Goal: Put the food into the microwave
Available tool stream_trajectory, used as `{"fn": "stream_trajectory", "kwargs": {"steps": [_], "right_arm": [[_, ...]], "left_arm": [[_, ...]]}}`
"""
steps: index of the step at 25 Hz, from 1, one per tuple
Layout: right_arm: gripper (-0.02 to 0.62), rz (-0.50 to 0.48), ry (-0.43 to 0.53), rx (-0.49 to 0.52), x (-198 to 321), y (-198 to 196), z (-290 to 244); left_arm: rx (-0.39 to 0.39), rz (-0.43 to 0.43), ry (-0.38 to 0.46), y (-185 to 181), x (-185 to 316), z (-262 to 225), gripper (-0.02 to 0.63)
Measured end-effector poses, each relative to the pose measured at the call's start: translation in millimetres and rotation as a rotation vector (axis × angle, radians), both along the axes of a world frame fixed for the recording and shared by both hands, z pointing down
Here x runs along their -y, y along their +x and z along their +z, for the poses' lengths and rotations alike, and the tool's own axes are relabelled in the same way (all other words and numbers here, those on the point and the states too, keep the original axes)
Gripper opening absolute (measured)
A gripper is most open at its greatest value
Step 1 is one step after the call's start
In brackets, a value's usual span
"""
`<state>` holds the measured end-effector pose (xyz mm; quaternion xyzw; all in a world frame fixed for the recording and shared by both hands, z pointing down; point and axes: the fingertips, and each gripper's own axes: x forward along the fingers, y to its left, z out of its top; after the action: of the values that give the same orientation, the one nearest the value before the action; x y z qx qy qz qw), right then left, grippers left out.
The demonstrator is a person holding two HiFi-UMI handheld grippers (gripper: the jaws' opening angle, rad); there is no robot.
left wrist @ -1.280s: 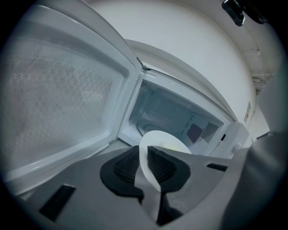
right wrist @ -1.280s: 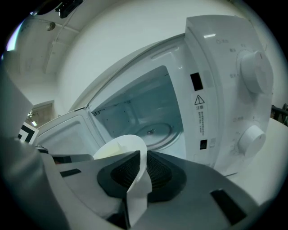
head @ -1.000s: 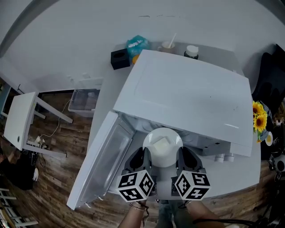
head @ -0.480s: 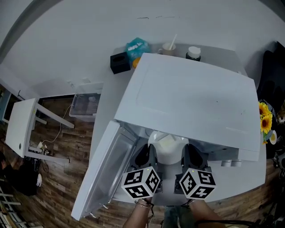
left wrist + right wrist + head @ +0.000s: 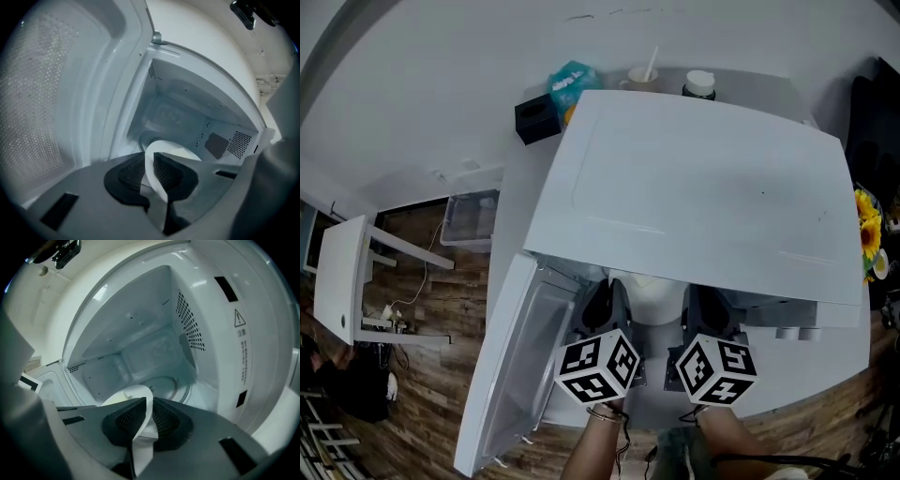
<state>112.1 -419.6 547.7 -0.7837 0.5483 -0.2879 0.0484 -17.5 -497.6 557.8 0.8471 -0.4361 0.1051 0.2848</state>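
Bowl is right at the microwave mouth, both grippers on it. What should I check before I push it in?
1. Left gripper grip: ok, its pads clamp the bowl rim.
2. Right gripper grip: ok, its pads clamp the rim on the opposite side.
3. Microwave door out of the way: ok, swung wide open to the left.
4. Turntable free: ok as far as it shows; the bowl hides its near part.
5. Bowl level: cannot tell; the microwave top covers most of it in the head view.
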Motion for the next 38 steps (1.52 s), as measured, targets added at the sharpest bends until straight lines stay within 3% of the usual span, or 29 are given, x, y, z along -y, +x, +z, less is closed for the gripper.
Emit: {"fn": "stream_trajectory", "kwargs": {"steps": [22, 38], "right_arm": [[0.055, 0.156, -0.026, -0.042, 12.8, 19.5, 9.4], [0.055, 0.174, -0.042, -0.026, 20.0, 28.5, 15.9]], "left_arm": [[0.015, 0.035, 0.028, 26.0, 22.4, 11.3, 0.060], [-0.027, -0.007, 0.076, 28.2, 32.3, 9.6, 0.060]]}}
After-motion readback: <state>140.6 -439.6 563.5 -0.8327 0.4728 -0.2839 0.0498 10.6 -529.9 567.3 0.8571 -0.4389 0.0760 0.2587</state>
